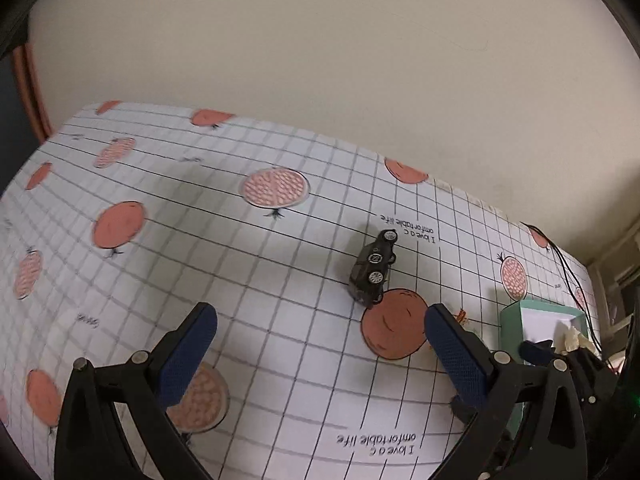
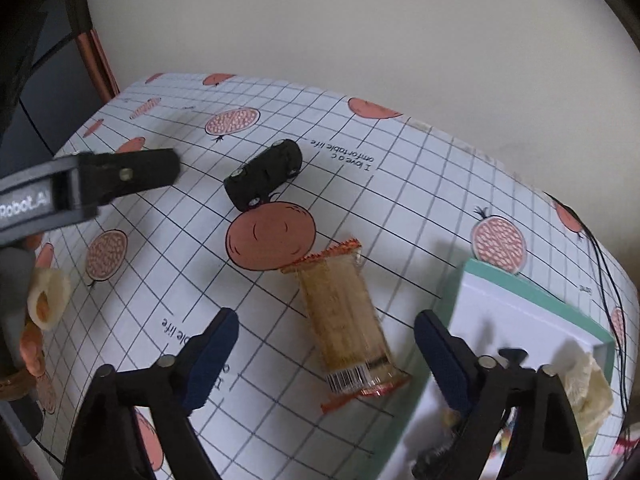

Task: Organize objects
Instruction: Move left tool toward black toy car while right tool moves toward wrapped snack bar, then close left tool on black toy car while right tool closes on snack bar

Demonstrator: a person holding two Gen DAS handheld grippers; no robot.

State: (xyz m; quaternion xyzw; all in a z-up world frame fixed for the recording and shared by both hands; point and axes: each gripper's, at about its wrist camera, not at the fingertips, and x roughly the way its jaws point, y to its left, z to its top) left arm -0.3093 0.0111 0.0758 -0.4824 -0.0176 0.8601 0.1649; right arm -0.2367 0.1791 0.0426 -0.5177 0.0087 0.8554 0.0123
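Observation:
A small black toy car (image 1: 373, 268) lies tipped on its side on the patterned tablecloth (image 1: 248, 280), just beyond my open left gripper (image 1: 320, 334), which holds nothing. From the right wrist the same car (image 2: 265, 174) sits further back. A clear snack packet (image 2: 344, 320) with red crimped ends lies between the blue pads of my open right gripper (image 2: 326, 340), which do not touch it. A mint-green box (image 2: 532, 344) with a white inside stands at the right. The left gripper (image 2: 120, 178) shows at the left of the right wrist view.
Crumpled cream-coloured stuff (image 2: 592, 388) and small items lie in the box (image 1: 536, 320). A black cable (image 2: 604, 280) runs along the table's right edge. A cream wall (image 1: 360, 60) backs the table. A person's hand (image 2: 36, 320) is at the far left.

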